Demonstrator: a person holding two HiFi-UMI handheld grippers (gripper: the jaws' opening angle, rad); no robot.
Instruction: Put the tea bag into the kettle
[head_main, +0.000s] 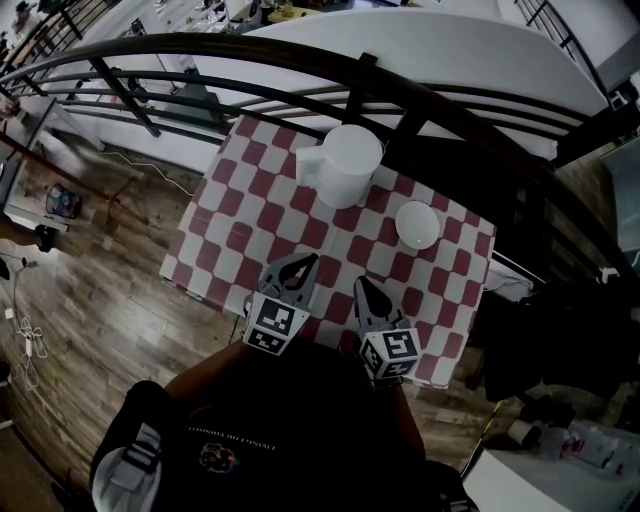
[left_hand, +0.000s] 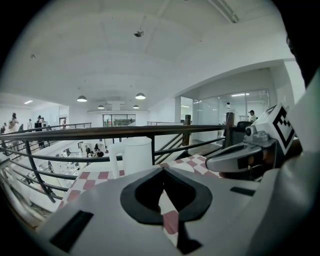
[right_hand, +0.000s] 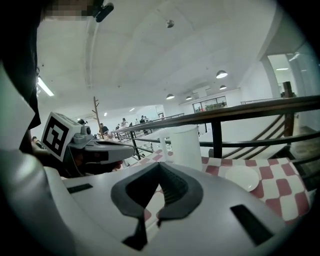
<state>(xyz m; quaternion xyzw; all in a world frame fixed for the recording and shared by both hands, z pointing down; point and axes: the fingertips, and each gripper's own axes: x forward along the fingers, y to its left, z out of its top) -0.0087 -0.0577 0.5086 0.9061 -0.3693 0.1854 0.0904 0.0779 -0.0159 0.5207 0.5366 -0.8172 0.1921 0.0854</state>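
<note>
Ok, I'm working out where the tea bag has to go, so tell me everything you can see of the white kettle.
The kettle is a plain white cylinder, matte like plastic, upright on the red-and-white checked tablecloth at the table's far side, near the dark railing. A boxy white handle juts from its left side in the head view. Its top reads as a flat white disc, so it looks closed. Only the cloth touches it; the small white dish sits apart, to its right.
</note>
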